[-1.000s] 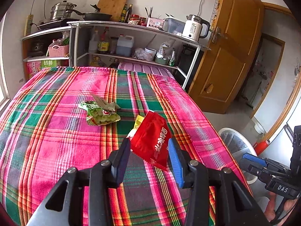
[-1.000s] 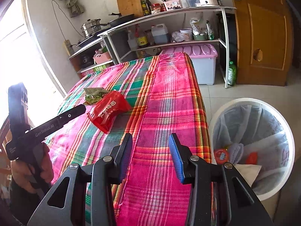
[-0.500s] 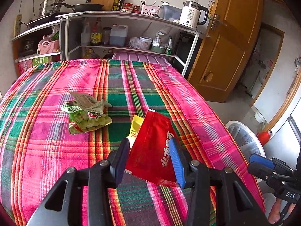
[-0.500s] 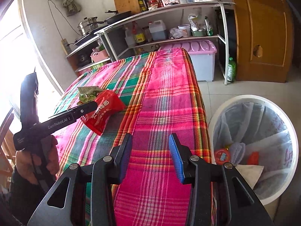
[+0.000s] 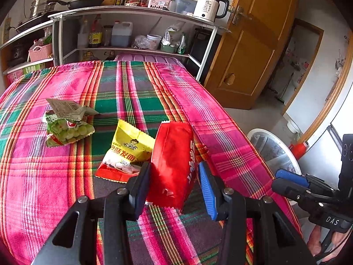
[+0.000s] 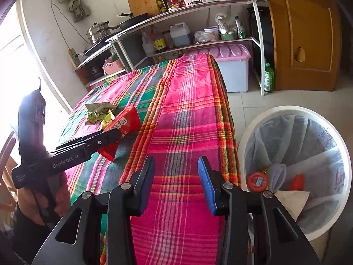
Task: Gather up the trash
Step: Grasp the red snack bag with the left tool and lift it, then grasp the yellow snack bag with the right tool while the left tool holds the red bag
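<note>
right now the left gripper (image 5: pixel 174 183) has its jaws spread around the red snack packet (image 5: pixel 173 161), which stands tilted between the fingers on the plaid tablecloth (image 5: pixel 66 176); whether the pads press it i cannot tell, a gap shows on the blue-pad side. just beside the red packet lies a yellow snack packet (image 5: pixel 129 150), and further left a crumpled green wrapper (image 5: pixel 68 128) with a printed paper scrap on top. the right gripper (image 6: pixel 175 183) hangs released over the table's near edge, nothing between its fingers. on the floor beside the table stands a white trash bin (image 6: pixel 249 132) with a grey liner, with an orange-red lid and other scraps inside.
</note>
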{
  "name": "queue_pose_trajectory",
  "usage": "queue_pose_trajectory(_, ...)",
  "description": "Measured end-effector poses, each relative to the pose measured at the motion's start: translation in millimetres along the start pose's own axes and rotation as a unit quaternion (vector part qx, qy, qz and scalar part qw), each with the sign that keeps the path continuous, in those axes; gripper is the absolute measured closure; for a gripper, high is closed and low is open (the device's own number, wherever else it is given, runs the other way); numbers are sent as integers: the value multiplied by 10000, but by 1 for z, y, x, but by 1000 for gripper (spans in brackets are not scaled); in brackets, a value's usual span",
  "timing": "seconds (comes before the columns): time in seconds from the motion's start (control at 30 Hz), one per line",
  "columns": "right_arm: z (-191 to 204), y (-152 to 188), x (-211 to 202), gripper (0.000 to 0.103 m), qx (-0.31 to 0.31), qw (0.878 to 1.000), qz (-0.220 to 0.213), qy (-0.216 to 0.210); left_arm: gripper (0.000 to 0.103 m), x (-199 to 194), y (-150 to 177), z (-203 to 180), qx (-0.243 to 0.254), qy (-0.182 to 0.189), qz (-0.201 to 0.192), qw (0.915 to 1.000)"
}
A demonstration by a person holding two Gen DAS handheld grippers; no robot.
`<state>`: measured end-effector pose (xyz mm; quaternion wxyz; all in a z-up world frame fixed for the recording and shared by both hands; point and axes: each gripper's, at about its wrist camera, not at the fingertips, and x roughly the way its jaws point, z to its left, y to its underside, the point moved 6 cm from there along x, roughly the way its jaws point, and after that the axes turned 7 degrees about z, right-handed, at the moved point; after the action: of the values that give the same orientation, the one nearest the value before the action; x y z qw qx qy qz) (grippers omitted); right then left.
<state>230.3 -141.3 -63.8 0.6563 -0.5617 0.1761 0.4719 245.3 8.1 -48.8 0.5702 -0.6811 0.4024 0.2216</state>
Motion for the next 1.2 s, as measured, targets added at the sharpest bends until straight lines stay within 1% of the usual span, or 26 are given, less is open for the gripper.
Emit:
queue_pose_trajectory(0.07,-1,1,0,62,34,10000,1,-3,60,2,1,-4,85,-75,43,9999)
queue_pose_trajectory(0.13,-3,1,-1,62,60,10000,-4,-11,70,6,1,-9,192,-139,115,9997)
queue_pose_trajectory(0.23,-5,1,-3,62,78,10000,-16,-16,80,7,2,-19,379,-196,127,9990)
queue_pose_trajectory(0.3,-6,0,-4,62,88,10000,-24,-12,81,7,2,-22,462,-293,103,9985)
queue_pose_trajectory(0.47,-6,0,-8,62,101,9999,-47,-2,83,-4,2,-20,355,-185,-60,9992)
queue_pose_trajectory(0.67,3,-2,-8,62,-7,10000,-32,-13,83,-32,5,-11,150,-87,-402,9990)
queue_pose_trajectory(0.9,26,-9,4,62,-218,9997,60,-125,83,-63,13,21,-260,-179,-723,9969)
queue_pose_trajectory(1.2,72,-21,33,62,-520,9976,282,-354,83,-80,22,67,-690,-343,-942,9926)
